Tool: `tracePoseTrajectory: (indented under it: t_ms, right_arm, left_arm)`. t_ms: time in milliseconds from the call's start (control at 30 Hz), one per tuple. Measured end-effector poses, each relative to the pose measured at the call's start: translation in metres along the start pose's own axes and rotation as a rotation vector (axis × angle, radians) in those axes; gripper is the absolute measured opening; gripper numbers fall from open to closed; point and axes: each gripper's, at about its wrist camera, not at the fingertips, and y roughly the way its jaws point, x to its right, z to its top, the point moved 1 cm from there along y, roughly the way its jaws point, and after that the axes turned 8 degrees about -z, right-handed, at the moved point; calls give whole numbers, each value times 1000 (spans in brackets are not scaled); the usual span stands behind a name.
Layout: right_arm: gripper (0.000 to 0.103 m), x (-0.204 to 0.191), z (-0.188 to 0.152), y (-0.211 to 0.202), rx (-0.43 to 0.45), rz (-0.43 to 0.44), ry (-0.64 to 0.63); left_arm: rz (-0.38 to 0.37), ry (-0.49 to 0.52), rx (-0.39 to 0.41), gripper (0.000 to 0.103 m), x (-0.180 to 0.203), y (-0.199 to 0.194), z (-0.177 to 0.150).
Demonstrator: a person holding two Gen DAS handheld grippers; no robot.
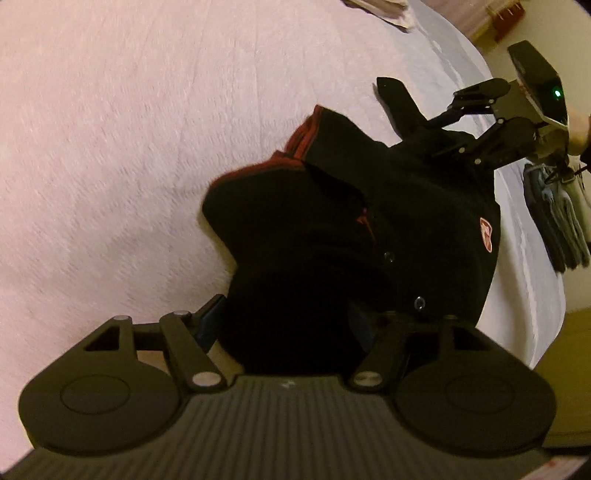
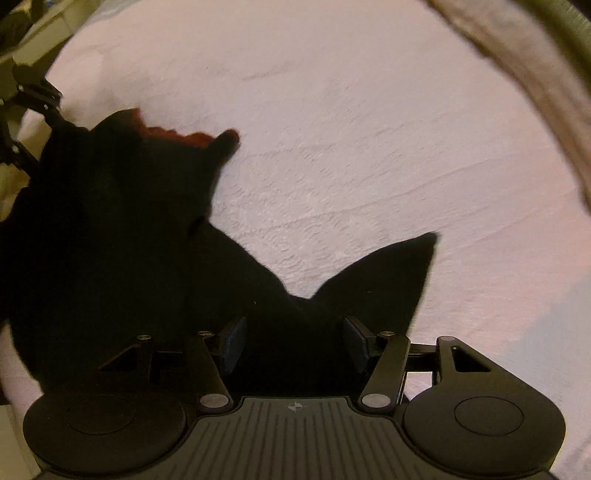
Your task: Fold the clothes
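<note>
A black garment (image 1: pixel 332 229) with red trim, metal snaps and a small chest badge lies bunched on a pale pink bedspread (image 1: pixel 110 147). My left gripper (image 1: pixel 291 325) stands open low over its near end, with black cloth lying between the spread fingers. My right gripper (image 1: pixel 413 122) shows at the garment's far end, fingers apart. In the right wrist view the same garment (image 2: pixel 110 240) spreads to the left, with a pointed corner to the right. There my right gripper (image 2: pixel 293 343) is open, its blue pads (image 2: pixel 232 343) either side of a fold of cloth.
Grey gloves (image 1: pixel 554 225) lie near the bed's right edge, beside a person's hand (image 1: pixel 580 129). Folded pale cloth (image 1: pixel 373 11) sits at the far side. A wooden piece (image 1: pixel 506 18) stands beyond the bed. A beige strip (image 2: pixel 517 55) arcs across the right wrist view's top right.
</note>
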Motion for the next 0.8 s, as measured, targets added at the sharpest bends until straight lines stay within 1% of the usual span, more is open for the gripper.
tracePoseTrajectory:
  t_ms: [33,67,100,133,167,200,233,267,333,400,433,533,667,733,800]
  right_arm:
    - [47,0,3,3,-10,13,2]
    - [36,0,5,7,-21,26,6]
    - [18,-2,7,7,-29,30,7]
    - [11,-3,8,6,-27,14,7]
    - [8,-4,9,2,-23,9,21]
    - [7,-6,11,-3,-18,2,38]
    - [6,-6,11,-12,0,-20,60]
    - [6,-6,11,-21,19,-41,89]
    - [4,-5,8,-49,69,-90,162]
    - [4,-4,7,-75,117,-140,231]
    - [4,-5,6,-94,146,-172,273]
    - [4,-17,6,-149,217,-270,372]
    - [4,-42,7,-225,317,-424,510]
    - [4,-60,8,-269,383,-503,597]
    - [4,-82,12,-305,446,-580,656]
  left_arm:
    - [7,-3,-5,64,1,4,-1]
    - [17,-6,-8,63,5,8,-3]
    - [21,-18,-6,62,5,9,-4]
    - [25,-24,-4,56,5,9,-5]
    - [34,-24,-7,46,9,8,-4]
    - [52,-15,-15,43,10,8,-3]
    - [62,-10,-19,33,11,7,-2]
    - [47,-15,-17,18,12,4,-1]
    - [39,7,-13,9,15,-3,1]
    - [18,21,21,6,18,-15,3]
    - [6,28,42,6,19,-25,8]
    - [-38,84,120,5,28,-62,29]
    - [-68,236,221,5,45,-122,70]
    - [-77,322,277,5,54,-157,92]
    - [-87,403,326,5,63,-193,111]
